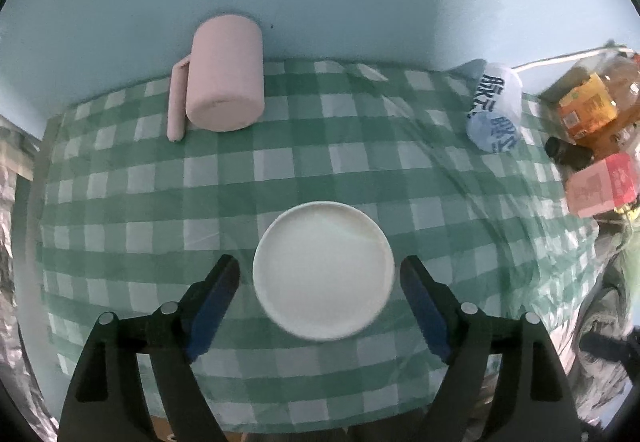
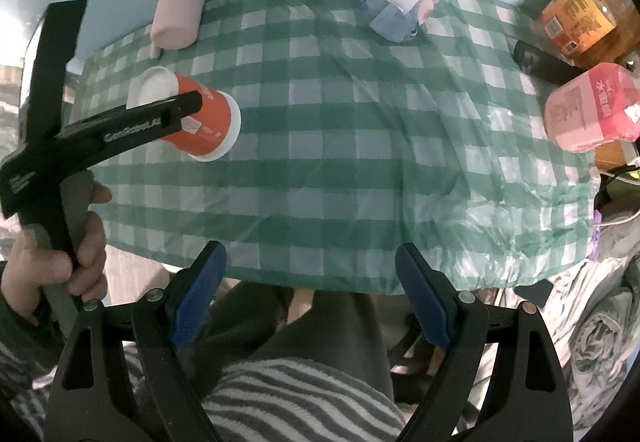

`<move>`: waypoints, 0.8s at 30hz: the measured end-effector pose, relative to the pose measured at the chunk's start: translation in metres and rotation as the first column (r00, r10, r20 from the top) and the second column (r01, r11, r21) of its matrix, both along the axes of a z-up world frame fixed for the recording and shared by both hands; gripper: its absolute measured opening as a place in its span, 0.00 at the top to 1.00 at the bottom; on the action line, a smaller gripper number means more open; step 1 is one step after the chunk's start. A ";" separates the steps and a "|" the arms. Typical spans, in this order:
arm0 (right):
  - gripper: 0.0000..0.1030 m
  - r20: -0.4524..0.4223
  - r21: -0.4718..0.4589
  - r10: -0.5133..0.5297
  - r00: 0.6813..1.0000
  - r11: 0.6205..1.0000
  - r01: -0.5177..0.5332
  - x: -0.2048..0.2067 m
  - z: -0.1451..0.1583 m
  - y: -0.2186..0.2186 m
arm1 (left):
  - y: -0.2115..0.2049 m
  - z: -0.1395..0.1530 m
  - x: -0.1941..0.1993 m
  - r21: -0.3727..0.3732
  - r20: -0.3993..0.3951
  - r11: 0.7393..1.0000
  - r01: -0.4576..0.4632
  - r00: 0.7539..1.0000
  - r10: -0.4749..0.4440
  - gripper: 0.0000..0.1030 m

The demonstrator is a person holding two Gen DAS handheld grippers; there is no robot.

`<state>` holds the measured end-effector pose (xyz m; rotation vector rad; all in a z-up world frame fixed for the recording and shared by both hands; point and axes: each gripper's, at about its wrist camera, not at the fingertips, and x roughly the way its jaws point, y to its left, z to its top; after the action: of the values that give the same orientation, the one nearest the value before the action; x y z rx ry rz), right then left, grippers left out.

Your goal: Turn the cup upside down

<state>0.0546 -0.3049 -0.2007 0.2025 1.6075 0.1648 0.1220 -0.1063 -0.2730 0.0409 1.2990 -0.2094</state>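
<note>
Pink plastic mug (image 1: 224, 77) is standing inverted at the far left of the green-and-white checked tablecloth (image 1: 120, 181), handle to its left; red paper cup with white rim (image 1: 324, 270) is sitting near the front edge, its round white end facing the left wrist camera; left gripper (image 1: 320, 262) is flanking it with jaws spread wide, a gap showing on each side; right gripper (image 2: 310, 248) is hovering at the table's front edge, jaws wide and holding nothing; clear plastic cup with blue lettering (image 1: 496, 109) is lying on its side far right; pink carton (image 1: 600, 181) is sitting beyond it.
</note>
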 end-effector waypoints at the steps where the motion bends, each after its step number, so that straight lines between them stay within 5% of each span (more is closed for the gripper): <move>1: 0.15 0.003 0.002 0.000 1.000 1.000 0.000 0.000 0.001 0.000 | 0.000 0.005 -0.003 0.008 0.013 1.000 0.010 1.000 -0.010 0.19; 8: 0.15 0.065 -0.020 0.003 0.998 1.000 -0.001 0.005 0.019 0.003 | 0.021 0.062 -0.036 -0.005 0.125 1.000 0.025 0.992 -0.024 0.19; 15: 0.15 0.230 -0.087 0.030 0.973 0.996 -0.011 0.011 0.076 0.011 | 0.054 0.137 -0.071 -0.067 0.244 0.997 -0.025 0.969 0.041 0.14; 20: 0.15 0.330 -0.112 0.047 0.943 0.994 -0.011 0.014 0.117 0.019 | 0.063 0.186 -0.095 -0.042 0.364 0.999 -0.030 0.931 0.043 0.10; 24: 0.15 0.373 -0.115 0.050 0.926 0.993 -0.008 0.016 0.140 0.026 | 0.077 0.215 -0.109 -0.097 0.409 0.993 -0.064 0.907 0.099 0.00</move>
<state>0.0702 -0.2793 -0.0607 0.0548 1.2327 0.1274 0.0128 -0.0295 -0.0575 -0.0377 0.8651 -0.1704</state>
